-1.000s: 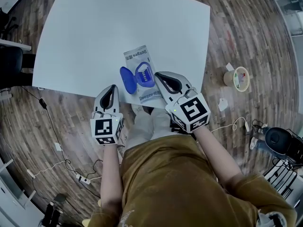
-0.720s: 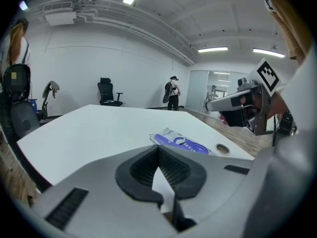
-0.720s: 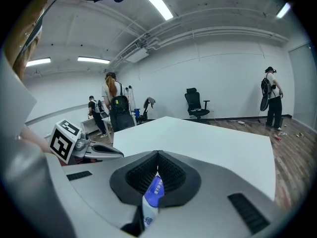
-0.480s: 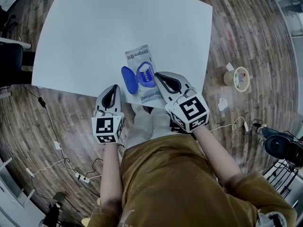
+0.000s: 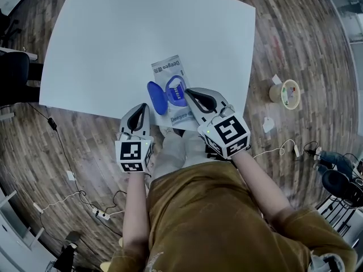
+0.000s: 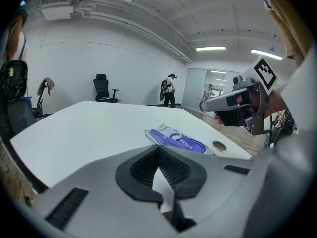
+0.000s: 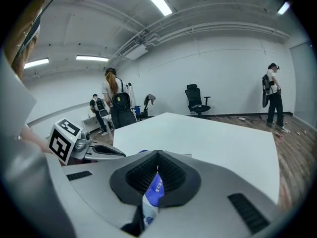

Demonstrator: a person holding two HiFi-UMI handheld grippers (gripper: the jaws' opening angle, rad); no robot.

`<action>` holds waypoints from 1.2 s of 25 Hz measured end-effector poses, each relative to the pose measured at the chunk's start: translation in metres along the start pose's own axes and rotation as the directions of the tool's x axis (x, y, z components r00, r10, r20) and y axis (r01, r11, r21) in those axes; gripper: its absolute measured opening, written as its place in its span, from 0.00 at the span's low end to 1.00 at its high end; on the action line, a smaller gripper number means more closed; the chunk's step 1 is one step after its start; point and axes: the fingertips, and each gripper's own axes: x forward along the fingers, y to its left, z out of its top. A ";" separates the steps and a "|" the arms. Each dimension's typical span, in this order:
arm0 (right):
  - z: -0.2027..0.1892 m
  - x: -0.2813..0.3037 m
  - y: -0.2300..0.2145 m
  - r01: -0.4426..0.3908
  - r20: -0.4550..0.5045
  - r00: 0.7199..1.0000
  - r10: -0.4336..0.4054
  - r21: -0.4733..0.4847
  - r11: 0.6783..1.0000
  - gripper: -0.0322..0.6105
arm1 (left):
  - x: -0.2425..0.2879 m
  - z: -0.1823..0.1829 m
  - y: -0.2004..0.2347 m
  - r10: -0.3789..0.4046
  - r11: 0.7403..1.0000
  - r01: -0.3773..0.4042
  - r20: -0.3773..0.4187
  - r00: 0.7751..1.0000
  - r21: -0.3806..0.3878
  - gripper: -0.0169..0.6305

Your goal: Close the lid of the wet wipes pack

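The wet wipes pack (image 5: 173, 86) lies flat near the front edge of the white table (image 5: 113, 38). Its blue lid (image 5: 157, 97) is swung open to the left, beside the blue oval opening. My right gripper (image 5: 190, 93) is shut, with its tips over the pack's right edge; through the slot below its tips a strip of the pack (image 7: 151, 196) shows. My left gripper (image 5: 143, 107) is shut and hangs at the table's front edge, just short of the open lid. From the left gripper view the pack (image 6: 176, 139) lies ahead, with the right gripper (image 6: 233, 102) above its right side.
The table's front edge runs under both grippers. On the wooden floor to the right stand a small round tub (image 5: 285, 93), scraps of paper and cables (image 5: 278, 151). An office chair (image 6: 103, 88) and standing people (image 7: 115, 105) are far behind the table.
My left gripper has shifted a little right and forward, closer to the open lid. The right gripper and the pack have stayed where they were.
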 end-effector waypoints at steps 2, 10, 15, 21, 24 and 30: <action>-0.002 0.001 0.000 0.000 -0.007 1.000 0.000 0.002 1.000 0.06 | 0.001 -0.003 -0.001 -0.009 1.000 0.009 -0.006 1.000 0.000 0.02; -0.005 0.002 -0.002 0.003 -0.011 1.000 -0.002 0.015 1.000 0.06 | 0.007 -0.011 -0.006 -0.046 0.999 0.046 -0.031 0.998 0.000 0.02; -0.004 0.000 -0.005 0.007 -0.010 1.000 -0.006 0.022 1.000 0.06 | 0.009 -0.010 -0.005 -0.055 0.998 0.055 -0.036 0.998 -0.006 0.02; -0.004 0.000 -0.007 0.012 -0.013 1.000 -0.012 0.030 0.999 0.06 | 0.012 -0.010 -0.010 -0.074 0.997 0.073 -0.029 0.997 -0.032 0.02; -0.004 0.000 -0.008 0.016 -0.012 1.000 -0.016 0.024 1.000 0.06 | 0.014 -0.011 -0.016 -0.092 0.996 0.091 -0.035 0.995 -0.026 0.02; -0.003 0.000 -0.011 0.022 -0.010 1.000 -0.022 0.025 0.999 0.06 | 0.017 -0.009 -0.022 -0.106 0.994 0.105 -0.036 0.994 -0.022 0.02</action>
